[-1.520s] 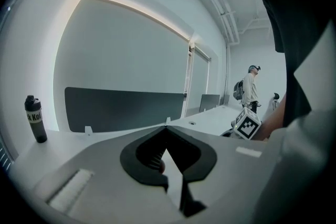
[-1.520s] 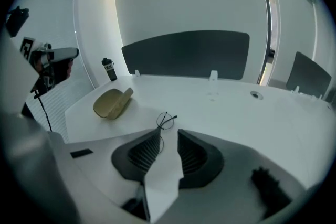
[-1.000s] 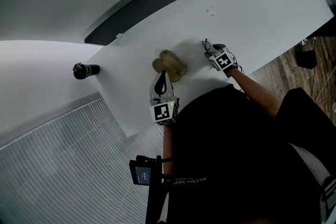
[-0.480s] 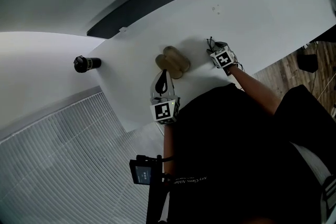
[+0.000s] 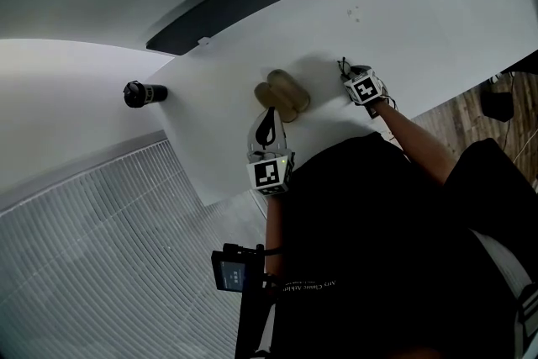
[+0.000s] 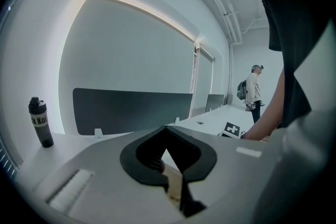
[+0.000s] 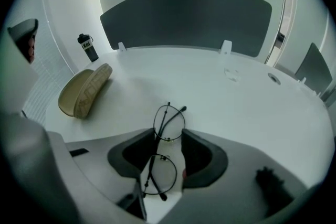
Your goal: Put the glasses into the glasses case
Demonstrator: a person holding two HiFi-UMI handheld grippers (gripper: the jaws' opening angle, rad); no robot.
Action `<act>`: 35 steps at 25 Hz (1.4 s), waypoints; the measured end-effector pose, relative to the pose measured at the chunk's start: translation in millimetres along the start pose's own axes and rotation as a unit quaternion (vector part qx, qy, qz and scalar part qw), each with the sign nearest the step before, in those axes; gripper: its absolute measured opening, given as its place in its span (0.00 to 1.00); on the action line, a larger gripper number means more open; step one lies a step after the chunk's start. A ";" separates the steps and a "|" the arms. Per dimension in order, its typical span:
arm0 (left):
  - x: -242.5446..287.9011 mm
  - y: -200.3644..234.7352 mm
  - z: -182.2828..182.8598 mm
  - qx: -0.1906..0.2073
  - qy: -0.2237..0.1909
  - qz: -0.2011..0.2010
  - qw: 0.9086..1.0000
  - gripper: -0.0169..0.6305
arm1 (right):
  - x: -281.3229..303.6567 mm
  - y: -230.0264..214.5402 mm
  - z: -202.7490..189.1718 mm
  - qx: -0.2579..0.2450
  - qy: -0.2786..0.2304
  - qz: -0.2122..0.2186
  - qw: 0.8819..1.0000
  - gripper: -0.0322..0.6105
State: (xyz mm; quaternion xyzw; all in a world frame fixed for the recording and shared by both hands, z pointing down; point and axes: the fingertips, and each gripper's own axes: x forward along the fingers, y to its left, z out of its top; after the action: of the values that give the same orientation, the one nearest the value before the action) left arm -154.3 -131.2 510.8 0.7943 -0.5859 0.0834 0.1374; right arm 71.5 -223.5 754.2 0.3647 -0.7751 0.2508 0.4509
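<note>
The glasses [image 7: 164,140] are lying folded near the bench's [image 5: 437,21] front edge, a bit right of its middle. They have a thin dark wire frame and round lenses. The right claw [image 7: 168,132] is pointing steeply down over them and its jaws have just been closing. They're pinching the frame from both sides right by the bridge. One lens is poking out past the tips and the other is sitting back between the pads. Honestly can't tell if the glasses are resting on the surface or already off it.

The case [image 7: 84,91] is lying well apart from them, further left and also near the front edge. It's tan and oval, and it's gaping open like a clam. The left claw [image 6: 161,131] is pointing nearly level at the case's near end. Its jaws are pressing together on a thin tan edge of it, with the tips meeting.

Further out, a dark bottle [image 5: 143,92] is standing upright at the bench's far left corner. A dark panel [image 7: 184,18] is running along the far edge. The person working the claws is wearing a dark top and leaning over the front edge, right forearm [image 5: 412,147] reaching out bare. Way off past the bench's right end, another person [image 6: 254,89] is standing with a backpack on.
</note>
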 end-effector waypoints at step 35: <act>-44.6 47.9 -29.1 -0.040 -0.019 0.038 0.998 0.04 | -90.6 168.1 183.0 -0.034 -0.213 0.096 0.972 0.21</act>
State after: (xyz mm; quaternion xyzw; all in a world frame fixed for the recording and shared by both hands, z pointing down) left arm -212.5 -94.7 531.1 0.7668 -0.6211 0.0500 0.1543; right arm -126.4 -221.8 578.6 0.3178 -0.8928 0.1830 0.2617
